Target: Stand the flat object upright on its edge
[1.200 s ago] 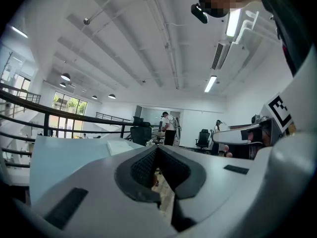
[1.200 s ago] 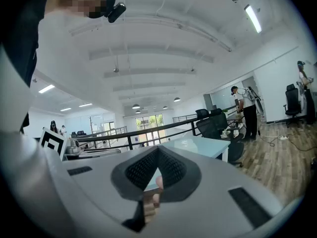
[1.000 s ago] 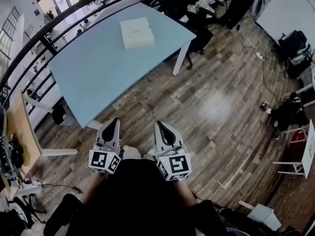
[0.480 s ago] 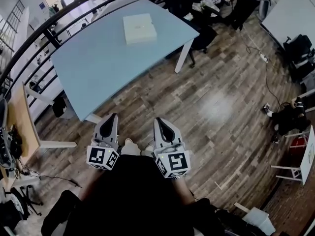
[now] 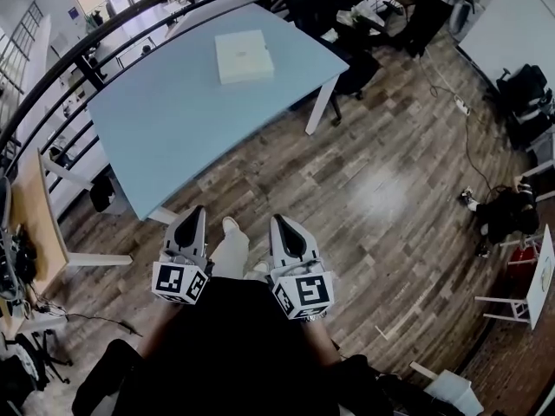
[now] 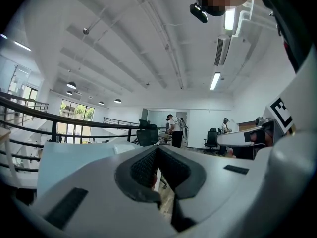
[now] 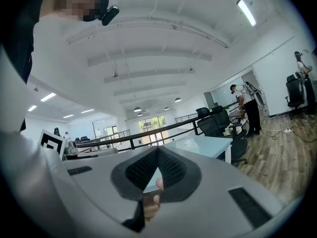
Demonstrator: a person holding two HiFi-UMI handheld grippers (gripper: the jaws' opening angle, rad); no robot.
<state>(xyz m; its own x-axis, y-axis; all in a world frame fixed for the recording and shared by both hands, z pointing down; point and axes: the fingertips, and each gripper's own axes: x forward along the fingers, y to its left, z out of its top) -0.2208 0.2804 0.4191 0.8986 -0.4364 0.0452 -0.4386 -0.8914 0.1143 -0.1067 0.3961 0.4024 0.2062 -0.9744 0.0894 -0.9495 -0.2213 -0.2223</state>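
On blue table (image 5: 173,120), white flat box (image 5: 243,55) lies flat; left claw (image 5: 197,212), right claw (image 5: 277,221) both closed, empty.

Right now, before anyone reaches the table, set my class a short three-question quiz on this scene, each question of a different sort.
1. True or false: the white flat box already stands on its edge on the blue table.
2. Choose one: the left gripper and right gripper are A) both shut and empty, B) both wide open, C) both clamped on the box.
3. Fill in: both grippers are held clear of the table, above the wooden ____.

Key: 1 false, it lies flat; 2 A; 3 floor.
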